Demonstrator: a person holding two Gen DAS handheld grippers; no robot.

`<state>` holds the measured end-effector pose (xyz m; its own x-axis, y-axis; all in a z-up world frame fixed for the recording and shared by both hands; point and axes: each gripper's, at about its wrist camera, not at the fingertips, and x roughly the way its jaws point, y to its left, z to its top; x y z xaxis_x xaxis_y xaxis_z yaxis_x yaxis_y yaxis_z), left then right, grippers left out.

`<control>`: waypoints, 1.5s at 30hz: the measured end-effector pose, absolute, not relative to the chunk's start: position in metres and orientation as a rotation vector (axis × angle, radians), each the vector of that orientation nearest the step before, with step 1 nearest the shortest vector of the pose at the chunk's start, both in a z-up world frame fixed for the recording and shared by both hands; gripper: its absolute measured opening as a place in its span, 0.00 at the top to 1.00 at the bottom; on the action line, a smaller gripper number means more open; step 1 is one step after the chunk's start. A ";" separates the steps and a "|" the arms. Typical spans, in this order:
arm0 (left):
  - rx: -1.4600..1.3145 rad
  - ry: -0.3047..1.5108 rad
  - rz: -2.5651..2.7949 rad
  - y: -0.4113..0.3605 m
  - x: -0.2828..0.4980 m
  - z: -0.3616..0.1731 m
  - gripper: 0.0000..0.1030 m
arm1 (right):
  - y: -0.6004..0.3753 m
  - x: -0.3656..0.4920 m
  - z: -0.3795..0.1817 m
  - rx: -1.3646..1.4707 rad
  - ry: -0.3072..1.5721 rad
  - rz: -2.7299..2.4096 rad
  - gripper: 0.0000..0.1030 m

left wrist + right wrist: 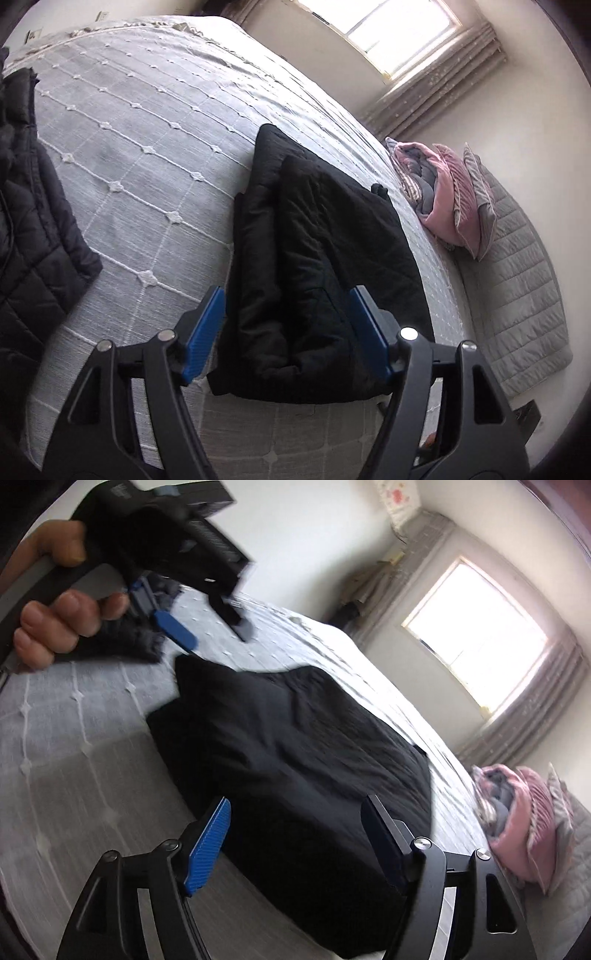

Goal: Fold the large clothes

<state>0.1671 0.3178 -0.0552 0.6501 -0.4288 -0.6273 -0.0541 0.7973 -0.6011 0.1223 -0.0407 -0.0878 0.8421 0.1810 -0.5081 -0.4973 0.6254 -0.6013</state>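
Observation:
A folded black padded garment (317,266) lies on the grey bedspread (147,122) near the bed's front edge. My left gripper (288,332) is open and empty, its blue pads (205,332) on either side of the garment's near end, just above it. In the right wrist view the same black garment (295,775) fills the middle. My right gripper (295,845) is open and empty over its near edge. The left gripper (207,627) shows there at upper left, held in a hand (62,627), blurred by motion.
A second dark quilted jacket (29,221) lies at the left of the bed. Pink and grey cushions and bedding (447,192) are piled on a grey quilted mat (517,277) at the right. A window (476,638) with curtains is behind.

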 end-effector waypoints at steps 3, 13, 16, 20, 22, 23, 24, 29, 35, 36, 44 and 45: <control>-0.545 0.873 -0.223 0.296 0.171 -0.057 0.25 | -0.081 0.136 -0.094 -0.808 0.482 0.347 0.30; -0.439 0.944 -0.136 0.273 0.176 -0.073 0.63 | -0.108 0.144 -0.137 -0.980 0.522 0.359 0.73; -0.429 0.942 -0.137 0.271 0.177 -0.075 0.63 | -0.111 0.146 -0.155 -1.016 0.552 0.359 0.73; -0.450 0.944 -0.119 0.274 0.180 -0.079 0.62 | -0.109 0.160 -0.152 -0.954 0.600 0.339 0.73; -0.463 0.947 -0.121 0.275 0.179 -0.080 0.61 | -0.110 0.162 -0.147 -0.931 0.608 0.328 0.72; -0.461 0.947 -0.122 0.275 0.178 -0.080 0.61 | -0.113 0.163 -0.139 -0.903 0.615 0.340 0.68; -0.458 0.948 -0.121 0.275 0.177 -0.081 0.60 | -0.117 0.162 -0.136 -0.864 0.629 0.363 0.64; -0.497 0.966 -0.112 0.278 0.175 -0.083 0.58 | -0.161 0.187 -0.061 -0.442 0.739 0.527 0.57; -0.483 0.983 -0.096 0.273 0.178 -0.081 0.57 | -0.181 0.251 -0.037 -0.183 0.747 0.438 0.75; -0.483 0.983 -0.096 0.274 0.178 -0.081 0.56 | -0.173 0.253 -0.045 -0.185 0.773 0.427 0.77; -0.526 0.977 -0.114 0.281 0.178 -0.076 0.53 | -0.146 0.260 -0.099 -0.230 0.778 0.346 0.79; -0.542 0.970 -0.109 0.282 0.178 -0.071 0.53 | -0.148 0.264 -0.098 -0.210 0.788 0.357 0.79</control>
